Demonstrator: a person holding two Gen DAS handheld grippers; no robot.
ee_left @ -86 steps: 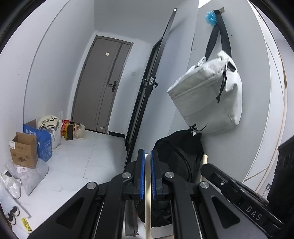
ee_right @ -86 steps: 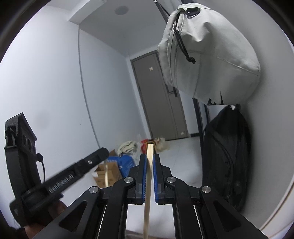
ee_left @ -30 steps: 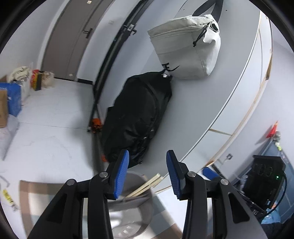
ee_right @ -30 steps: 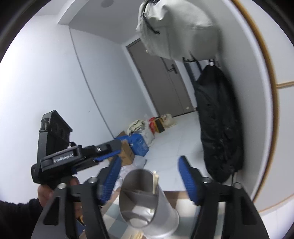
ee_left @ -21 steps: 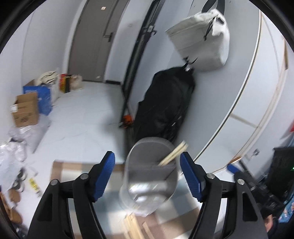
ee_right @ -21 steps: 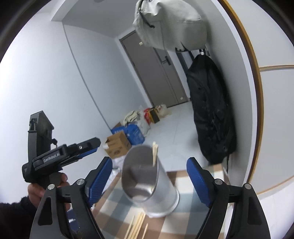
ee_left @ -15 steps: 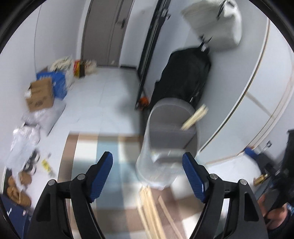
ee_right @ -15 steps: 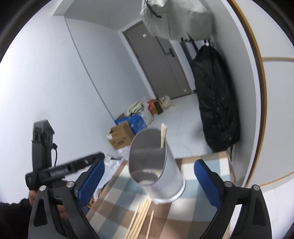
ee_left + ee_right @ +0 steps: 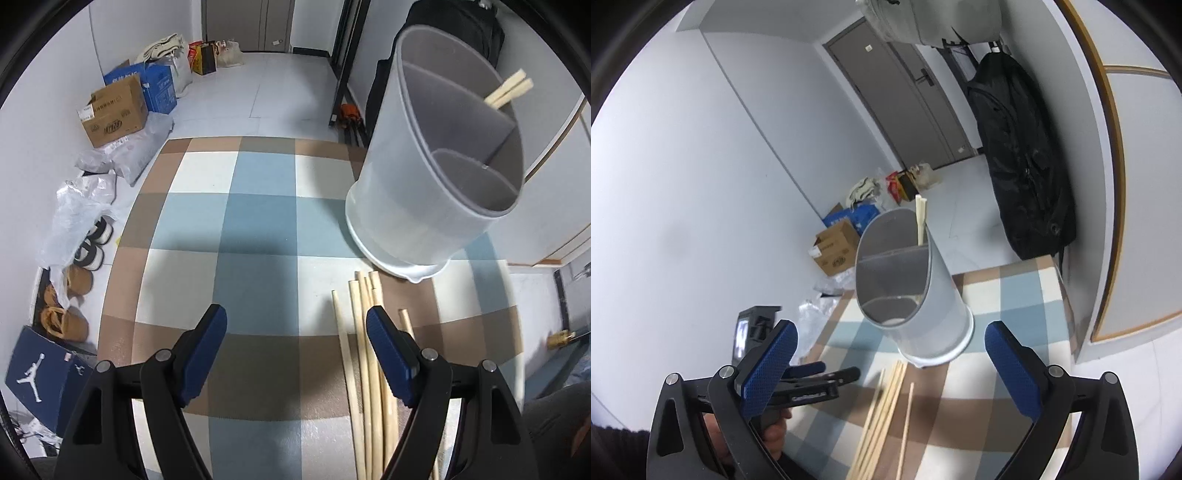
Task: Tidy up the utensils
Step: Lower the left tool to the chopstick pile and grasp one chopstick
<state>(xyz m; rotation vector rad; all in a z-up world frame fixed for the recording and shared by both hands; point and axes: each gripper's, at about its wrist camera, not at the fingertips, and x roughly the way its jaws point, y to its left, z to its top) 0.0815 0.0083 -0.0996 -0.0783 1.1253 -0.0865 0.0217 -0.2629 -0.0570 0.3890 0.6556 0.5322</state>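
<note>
A grey divided utensil holder stands on a checkered tablecloth; two wooden chopsticks lean in its far compartment. Several loose chopsticks lie on the cloth in front of the holder, beside and under my right fingertip. My left gripper points steeply down at the cloth, open and holding nothing. In the right wrist view the holder stands ahead, with the loose chopsticks below it. My right gripper is wide, its jaws still opening, nothing between them. The left gripper shows low left, held by a hand.
Cardboard boxes, plastic bags and shoes lie on the floor left of the table. A black bag hangs on the right wall by a grey door. The table's far edge runs just behind the holder.
Both grippers went from shut on a chopstick to open. Two chopsticks now stand in the holder. The left gripper dropped and tilted down over the cloth; the right one lowered slightly.
</note>
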